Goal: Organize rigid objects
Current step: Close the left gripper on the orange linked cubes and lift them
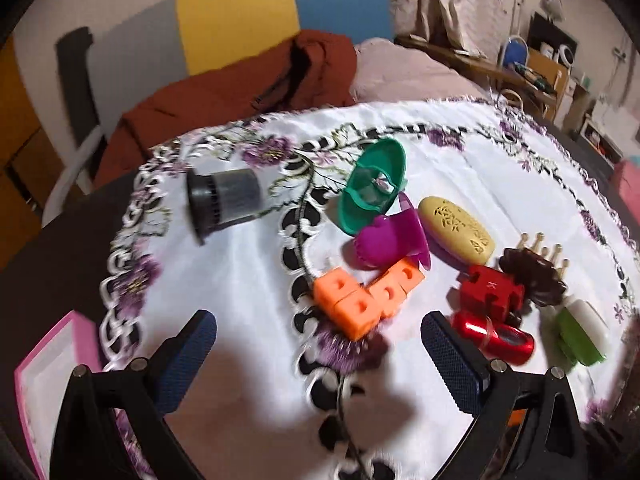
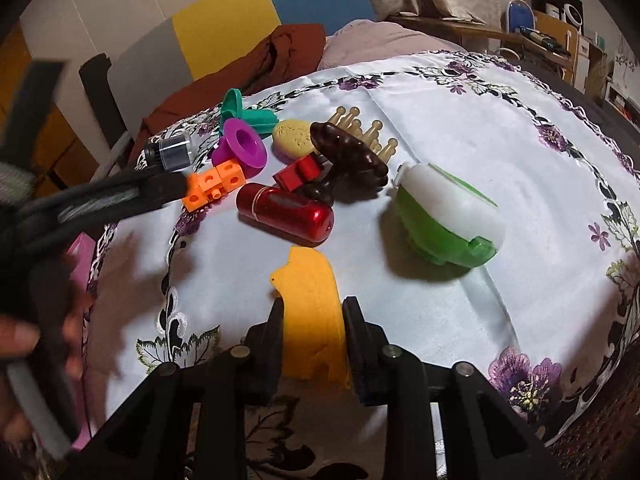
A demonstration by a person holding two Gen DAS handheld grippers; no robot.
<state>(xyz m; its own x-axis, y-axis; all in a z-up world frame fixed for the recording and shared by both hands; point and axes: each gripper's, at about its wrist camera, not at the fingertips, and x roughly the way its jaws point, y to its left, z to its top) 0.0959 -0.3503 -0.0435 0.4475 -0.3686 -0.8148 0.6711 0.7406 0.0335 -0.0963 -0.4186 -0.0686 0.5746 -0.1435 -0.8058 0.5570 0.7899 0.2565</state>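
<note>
The right gripper (image 2: 314,320) pinches a yellow piece (image 2: 310,312) above the near edge of the tablecloth (image 2: 520,160). The left gripper (image 1: 320,350) hangs with jaws spread and empty, just before the orange blocks (image 1: 360,300). Red cylinder (image 2: 286,214), green-white case (image 2: 444,220) and brush (image 2: 348,152) lie mid-cloth

The left gripper (image 1: 318,364) is built of black angular plastic arms studded with round silver screws, and its fingers (image 1: 186,364) are faced with dark blue dimpled pads. The right gripper (image 2: 313,344) is fitted with black fingers (image 2: 358,344).
</note>
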